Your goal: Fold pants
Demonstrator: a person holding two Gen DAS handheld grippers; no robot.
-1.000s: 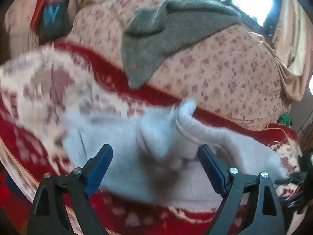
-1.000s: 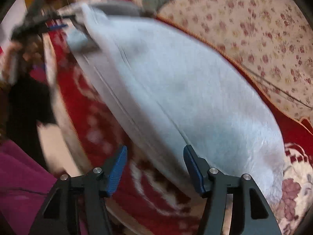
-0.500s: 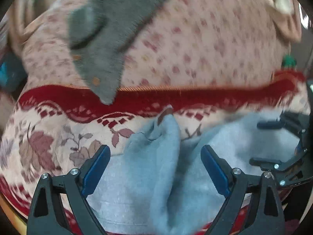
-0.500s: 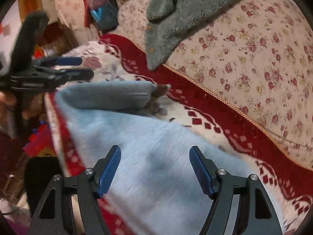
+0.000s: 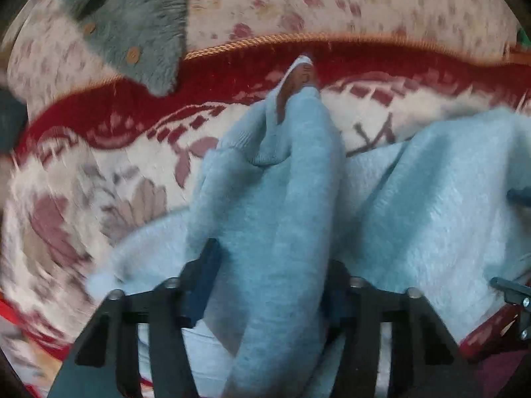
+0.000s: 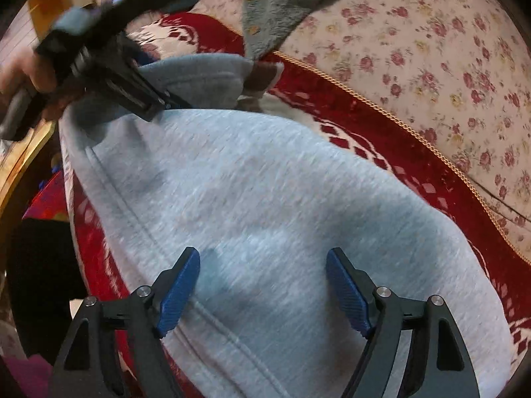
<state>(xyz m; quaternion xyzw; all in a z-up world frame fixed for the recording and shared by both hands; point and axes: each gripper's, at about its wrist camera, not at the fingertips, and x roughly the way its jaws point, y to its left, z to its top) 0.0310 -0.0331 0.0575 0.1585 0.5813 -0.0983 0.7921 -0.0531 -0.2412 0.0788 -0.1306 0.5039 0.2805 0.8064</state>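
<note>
Light blue-grey fleece pants (image 6: 265, 205) lie across a red and cream patterned blanket (image 6: 391, 132). In the left wrist view my left gripper (image 5: 268, 285) is shut on a raised fold of the pants (image 5: 278, 205), near the waistband with its brown label (image 5: 295, 86). The left gripper also shows in the right wrist view (image 6: 139, 89), at the far left end of the pants. My right gripper (image 6: 262, 288) is open and empty, its blue pads just above the flat cloth.
A floral sofa back (image 6: 431, 49) rises behind the blanket. A grey fuzzy garment (image 6: 292, 3) with buttons hangs over it, and it shows in the left wrist view (image 5: 139, 26) too. The blanket's front edge drops off at the left (image 6: 76, 219).
My left gripper has closed on the pants' fold, which stood free between its open jaws before. My right gripper has stayed open over the cloth.
</note>
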